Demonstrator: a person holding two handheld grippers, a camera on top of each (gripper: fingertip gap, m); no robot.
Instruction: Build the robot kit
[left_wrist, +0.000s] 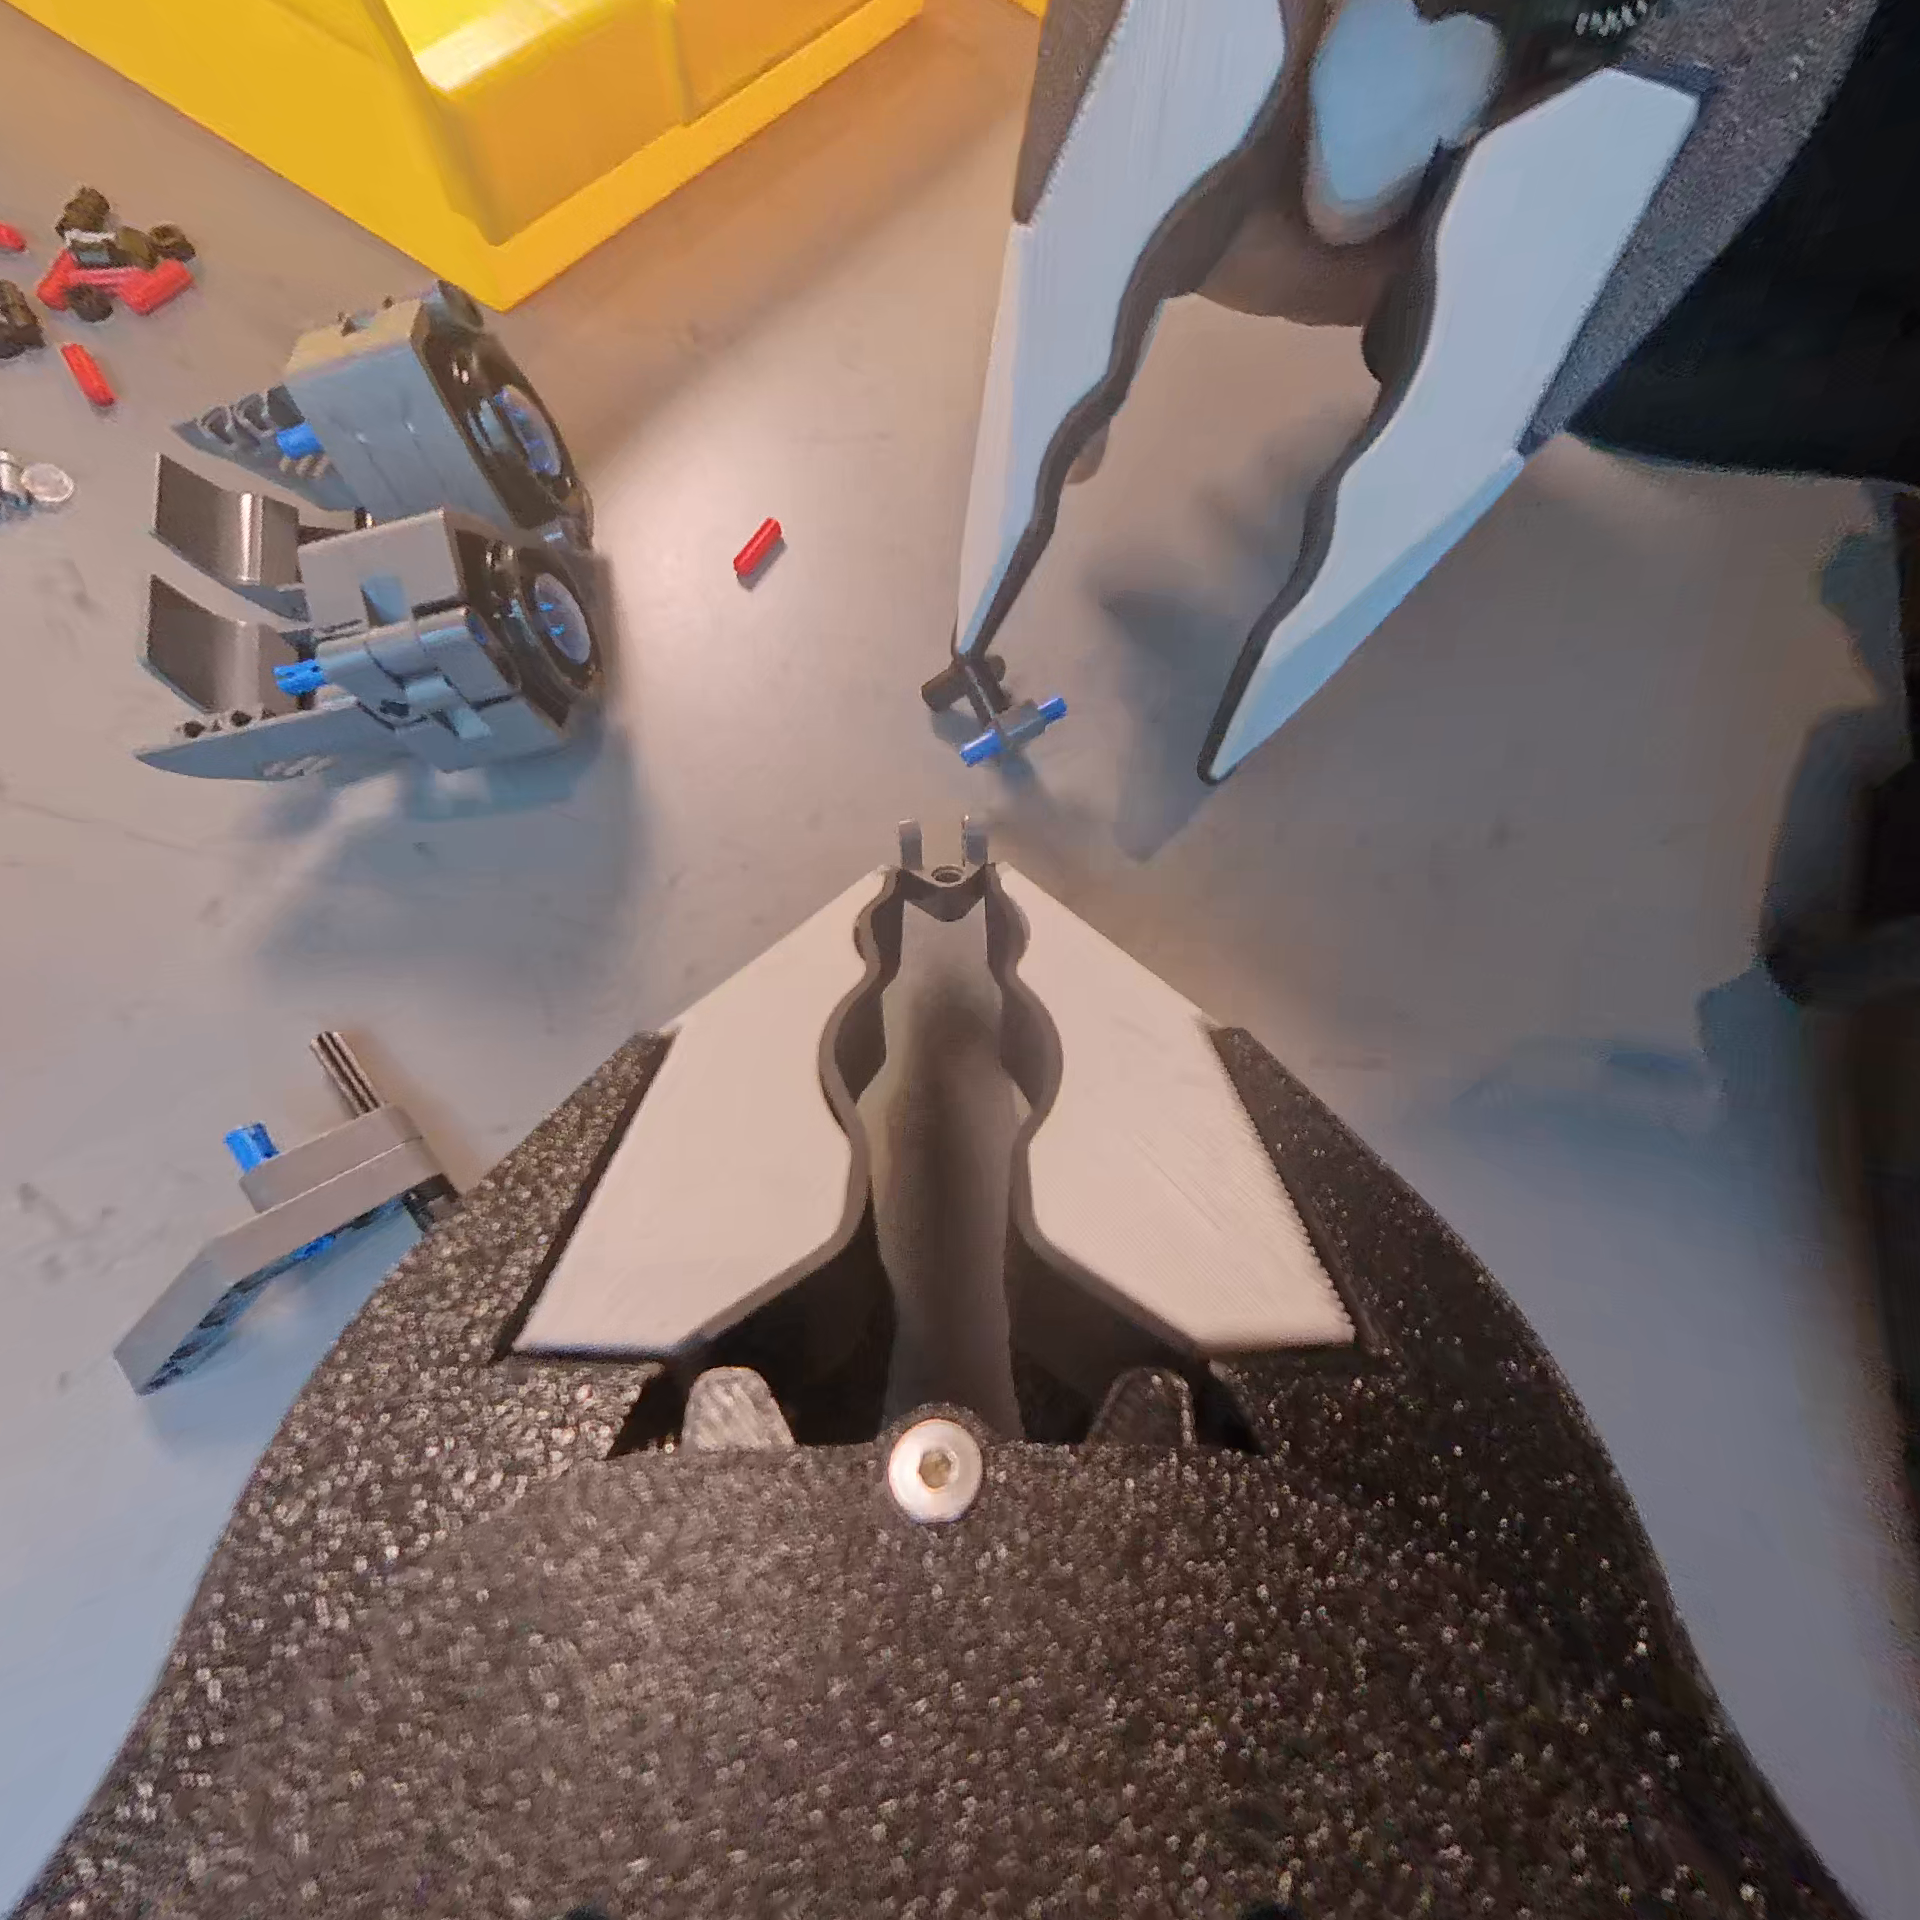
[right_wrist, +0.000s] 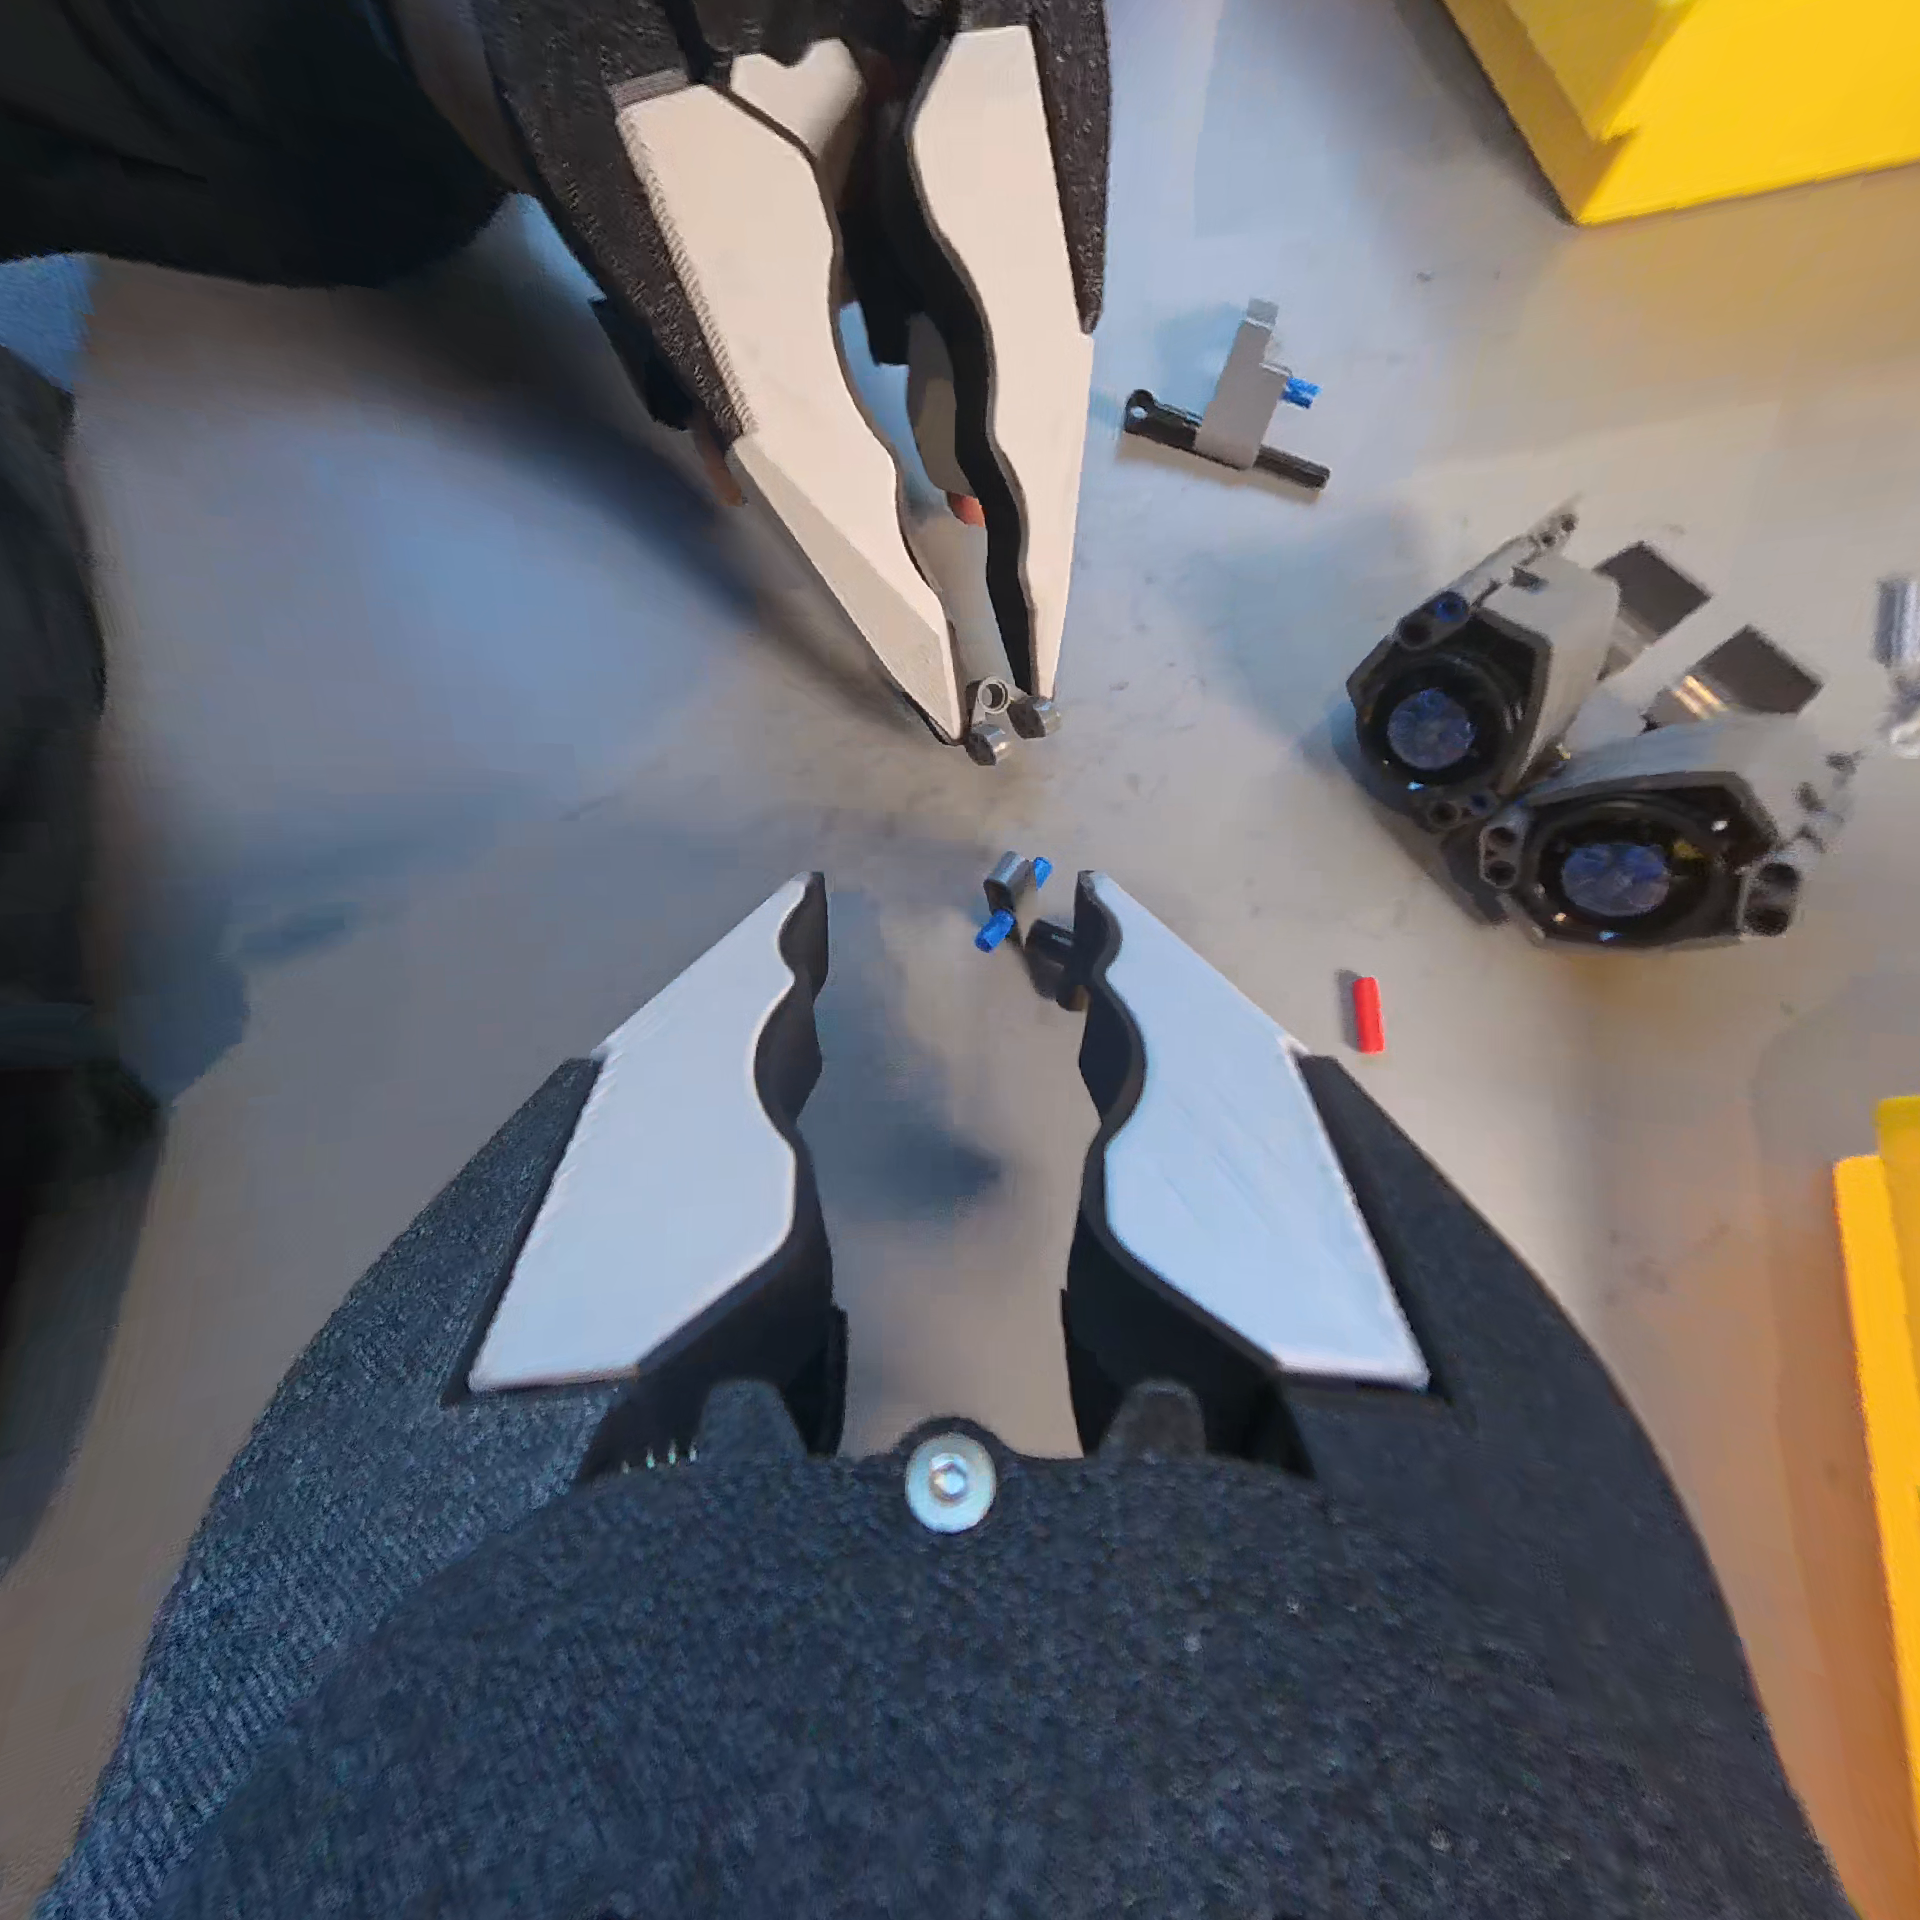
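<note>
Left wrist view shows you the grey tabletop (left_wrist: 1351, 1039) first, with a yellow bin (left_wrist: 582, 125) at its far edge and a twin-turbine grey assembly (left_wrist: 416, 561) lying on its side to the left. Nearer you on the left sits a grey bracket on a black axle (left_wrist: 312, 1174). Your left hand-held gripper (left_wrist: 940, 873) is pinched narrow on a small dark forked connector (left_wrist: 940, 883), whose two prongs stick out past the tips.

Your right hand-held gripper (right_wrist: 951, 894) stands wide, holding nothing. One of its fingers (right_wrist: 1101, 935) is touching a small black-and-grey piece with blue pins (right_wrist: 1023, 914) that lies on the tabletop just ahead of the forked connector. A loose red pin (right_wrist: 1366, 1013) rests apart, off to the side.

Watch two risks, as I judge them. The forked connector is held only by its base at the very tips, so any sideways knock could twist it or flick it out. And the wide gripper's finger rests against the blue-pinned piece on one side only; a push from there would skid or roll it across the smooth surface, out from between the fingers.
</note>
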